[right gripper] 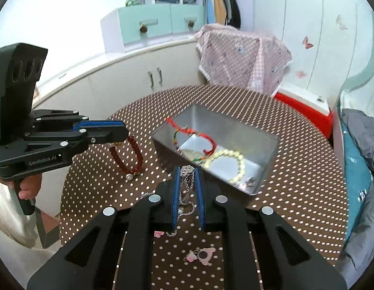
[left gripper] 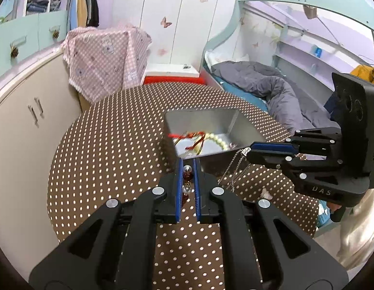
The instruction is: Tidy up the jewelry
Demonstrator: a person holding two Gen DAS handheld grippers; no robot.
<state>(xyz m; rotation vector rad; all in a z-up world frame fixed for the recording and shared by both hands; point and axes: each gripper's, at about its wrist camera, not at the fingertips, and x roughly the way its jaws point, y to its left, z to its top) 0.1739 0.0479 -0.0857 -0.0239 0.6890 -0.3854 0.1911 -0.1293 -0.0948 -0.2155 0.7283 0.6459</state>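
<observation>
A metal tray (right gripper: 264, 140) (left gripper: 242, 125) sits on the brown dotted table and holds a red cord bracelet (right gripper: 206, 137) and a pale bead bracelet (right gripper: 237, 159) (left gripper: 218, 140). My left gripper (left gripper: 188, 164) (right gripper: 125, 130) is shut on a dark red bead bracelet (right gripper: 136, 152) (left gripper: 187, 175), which hangs above the table left of the tray. My right gripper (right gripper: 187, 169) (left gripper: 247, 151) is shut on a silver chain necklace (right gripper: 187, 186) (left gripper: 231, 169), held just before the tray's near wall.
A pink heart keychain (right gripper: 201, 255) and a small pink charm (right gripper: 158, 233) lie on the table (right gripper: 295, 193) near my right gripper. A cabinet stands to the left, a cloth-covered object behind, a bed with a grey quilt (left gripper: 271, 84) to the right.
</observation>
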